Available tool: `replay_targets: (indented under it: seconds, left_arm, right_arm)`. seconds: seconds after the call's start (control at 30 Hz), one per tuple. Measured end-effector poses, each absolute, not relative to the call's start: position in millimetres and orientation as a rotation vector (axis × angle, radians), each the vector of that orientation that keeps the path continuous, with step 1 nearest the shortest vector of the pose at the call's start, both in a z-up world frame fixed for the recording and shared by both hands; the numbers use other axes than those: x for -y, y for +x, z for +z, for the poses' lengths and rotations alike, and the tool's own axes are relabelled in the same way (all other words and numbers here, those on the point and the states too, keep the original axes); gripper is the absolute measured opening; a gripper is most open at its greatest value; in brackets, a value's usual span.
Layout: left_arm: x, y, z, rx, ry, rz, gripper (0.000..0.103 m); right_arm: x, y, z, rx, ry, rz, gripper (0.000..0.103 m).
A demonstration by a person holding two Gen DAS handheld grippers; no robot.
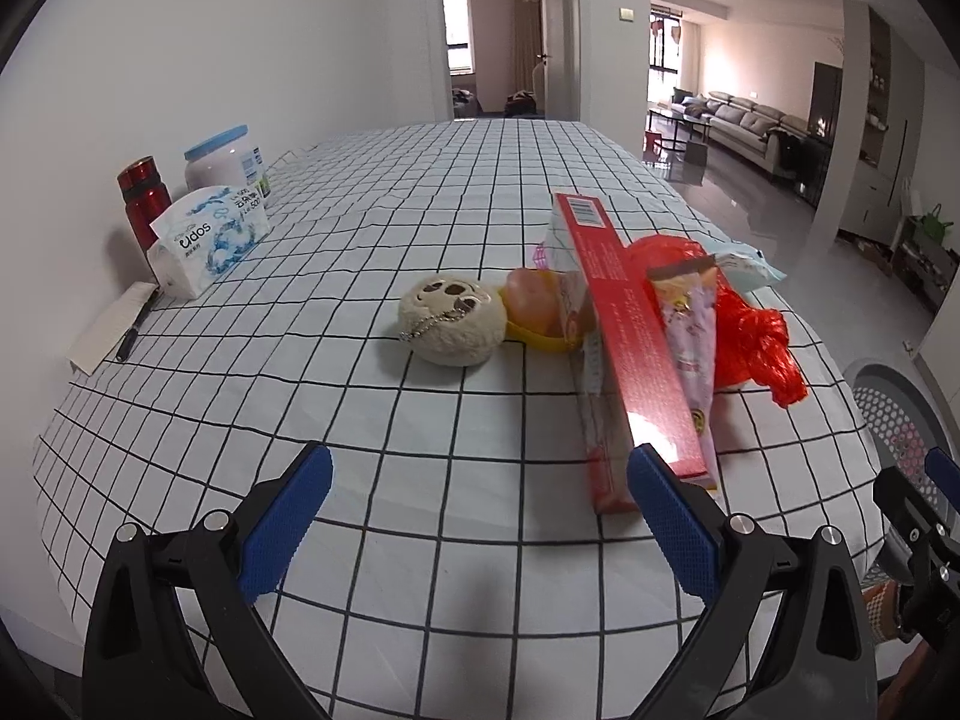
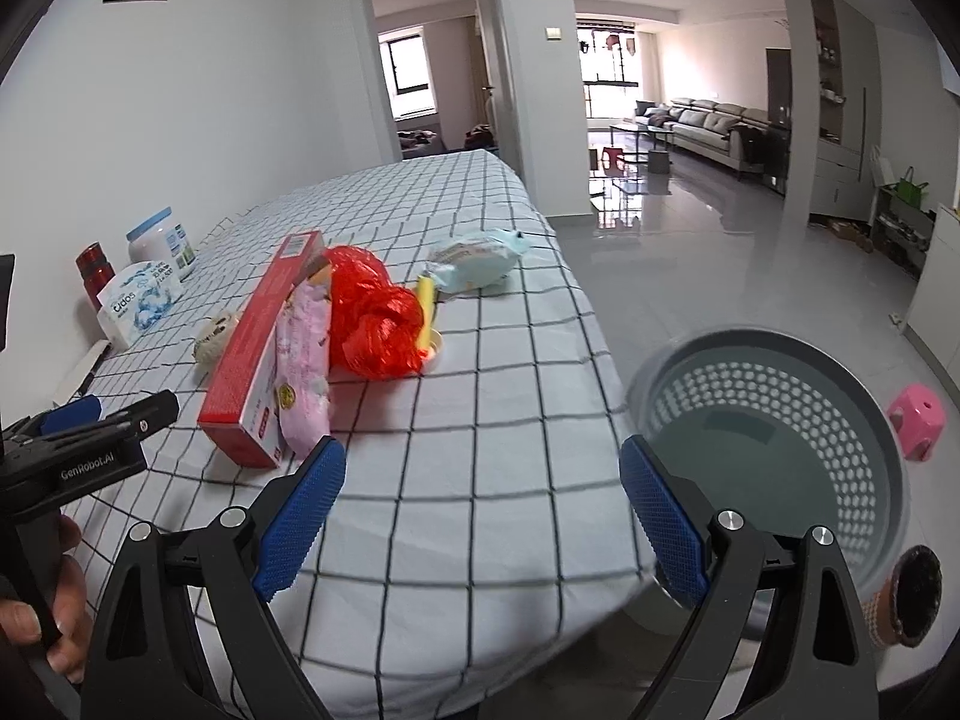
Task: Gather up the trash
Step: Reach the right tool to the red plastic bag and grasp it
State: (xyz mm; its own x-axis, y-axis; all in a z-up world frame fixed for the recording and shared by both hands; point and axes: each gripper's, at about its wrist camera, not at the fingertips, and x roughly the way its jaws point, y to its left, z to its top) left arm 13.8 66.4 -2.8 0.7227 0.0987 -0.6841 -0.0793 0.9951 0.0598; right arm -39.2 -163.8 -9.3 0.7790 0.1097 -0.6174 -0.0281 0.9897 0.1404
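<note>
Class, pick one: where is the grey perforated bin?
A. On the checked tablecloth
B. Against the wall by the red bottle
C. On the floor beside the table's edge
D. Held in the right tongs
C: the grey perforated bin stands on the floor, below the edge of the table.

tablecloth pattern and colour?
The tablecloth is white with a black grid, clearest in the left wrist view.
</note>
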Motion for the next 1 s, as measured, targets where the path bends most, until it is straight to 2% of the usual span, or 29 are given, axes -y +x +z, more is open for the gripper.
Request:
replay_targets:
  seconds: [0.63, 0.87, 0.93, 1.0]
  left_arm:
    - [-76.5, 35.9, -8.3, -0.777, 0.016, 0.127, 0.097]
    - [-77.6, 36.0, -11.1, -0.784, 0.009, 0.136, 0.097]
    - [-76.7, 36.2, -11.6, -0.787, 0.008, 0.133, 0.097]
    - [-74.4, 35.8, -12.0, -0.787, 0.014, 0.129, 0.097]
  right_arm:
    - [126.9, 61.4, -18.4, -0.735, 0.033, 0.131, 0.088]
    - [116.6, 72.7, -21.9, -0.736, 0.001, 0.158, 0.088]
    - [112.6, 71.5, -20.7, -0.724, -0.016, 0.163, 0.082]
    - [109.7, 72.3, -21.6, -0.733, -0.024, 0.175, 0.069]
